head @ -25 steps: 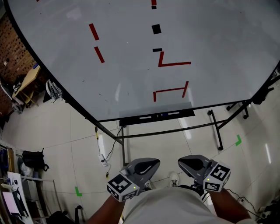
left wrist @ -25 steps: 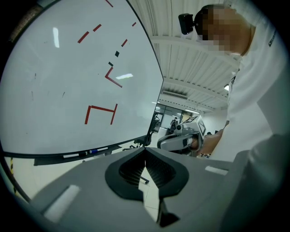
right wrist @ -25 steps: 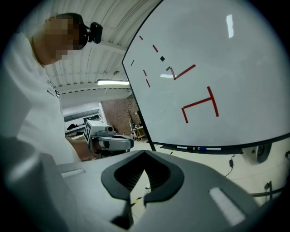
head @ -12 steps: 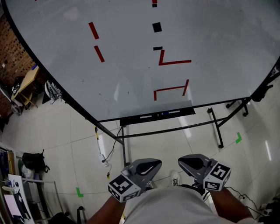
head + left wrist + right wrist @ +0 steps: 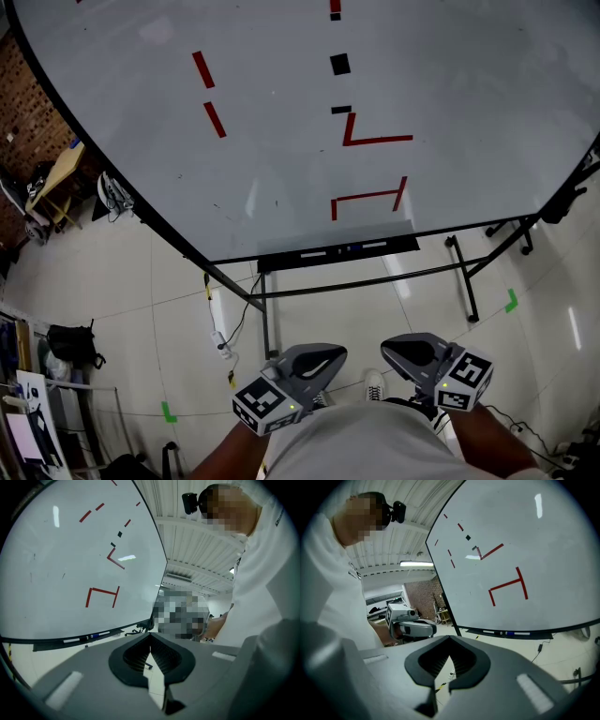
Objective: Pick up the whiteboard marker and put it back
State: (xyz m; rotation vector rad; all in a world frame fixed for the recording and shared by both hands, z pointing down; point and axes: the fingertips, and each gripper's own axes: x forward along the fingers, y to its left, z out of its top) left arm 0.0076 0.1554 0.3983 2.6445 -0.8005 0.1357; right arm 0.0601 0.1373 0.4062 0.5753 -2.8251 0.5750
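Note:
Whiteboard markers (image 5: 349, 247) lie in the black tray (image 5: 281, 258) under the big whiteboard (image 5: 450, 84); one has a blue part. The same markers show small in the left gripper view (image 5: 92, 635) and in the right gripper view (image 5: 507, 633). Both grippers are held low, close to the person's body and far short of the tray. My left gripper (image 5: 330, 355) is shut with nothing in it, jaw tips meeting (image 5: 150, 637). My right gripper (image 5: 391, 348) is likewise shut and empty (image 5: 450, 640). The left gripper (image 5: 410, 626) also appears in the right gripper view.
The whiteboard carries red and black line marks (image 5: 373, 141) and stands on a black wheeled frame (image 5: 464, 281). A white power strip with cable (image 5: 217, 323) lies on the tiled floor. Bags and clutter (image 5: 66, 342) sit at the left, green tape marks (image 5: 511, 300) on the floor.
Only a slight shift of the head view; both grippers stay shut and almost still near the body.

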